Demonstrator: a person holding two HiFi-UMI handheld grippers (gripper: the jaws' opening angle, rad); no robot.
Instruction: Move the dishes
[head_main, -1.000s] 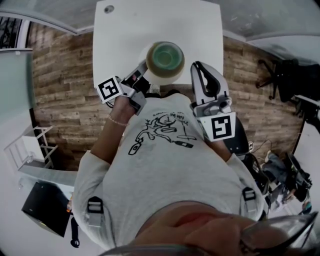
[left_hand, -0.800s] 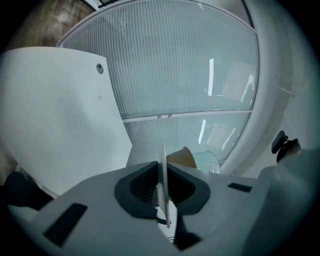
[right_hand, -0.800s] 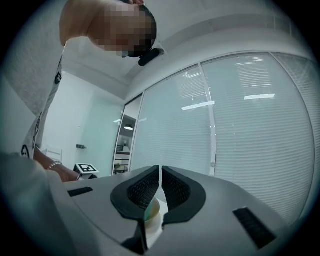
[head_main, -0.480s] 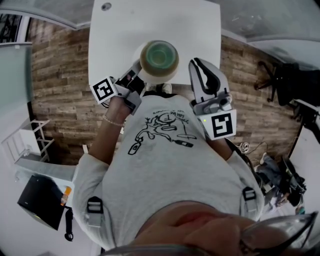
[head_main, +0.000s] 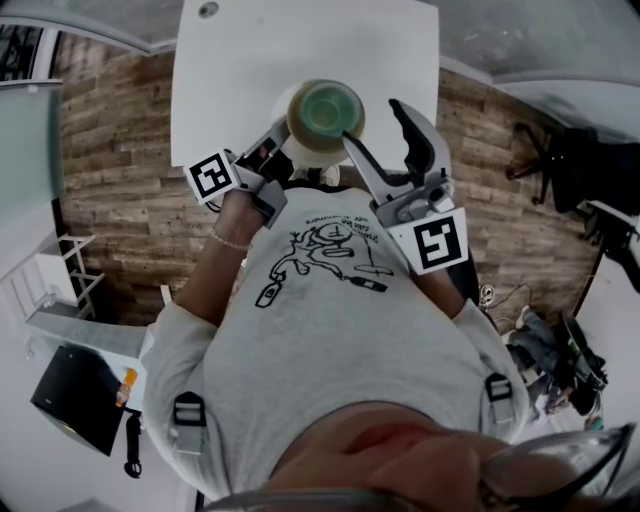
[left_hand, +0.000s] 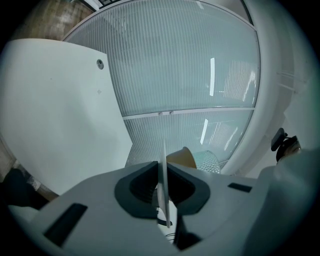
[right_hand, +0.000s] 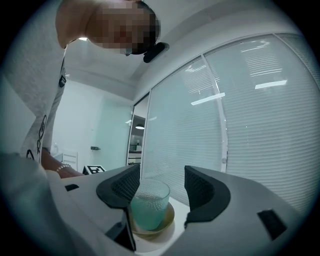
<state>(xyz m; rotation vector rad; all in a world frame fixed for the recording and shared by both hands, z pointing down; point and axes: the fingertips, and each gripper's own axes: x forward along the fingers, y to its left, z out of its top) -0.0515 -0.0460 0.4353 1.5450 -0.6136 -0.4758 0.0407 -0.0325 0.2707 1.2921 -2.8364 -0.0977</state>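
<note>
The left gripper (head_main: 283, 135) is clenched on the rim of a thin round white plate (head_main: 296, 152). In the left gripper view the plate's edge (left_hand: 163, 167) stands as a thin line, pinched between the dark pads. On the plate sits a shallow tan bowl (head_main: 293, 118), and in the bowl a dimpled green glass tumbler (head_main: 330, 108), upright. The stack is over the near edge of the white rectangular table (head_main: 300, 50) — whether it rests there I cannot tell. The right gripper (head_main: 372, 120) is released, its jaws just having been opening. The tumbler (right_hand: 148, 202) shows between them and neither pad presses on it — one finger lies just beside the bowl.
</note>
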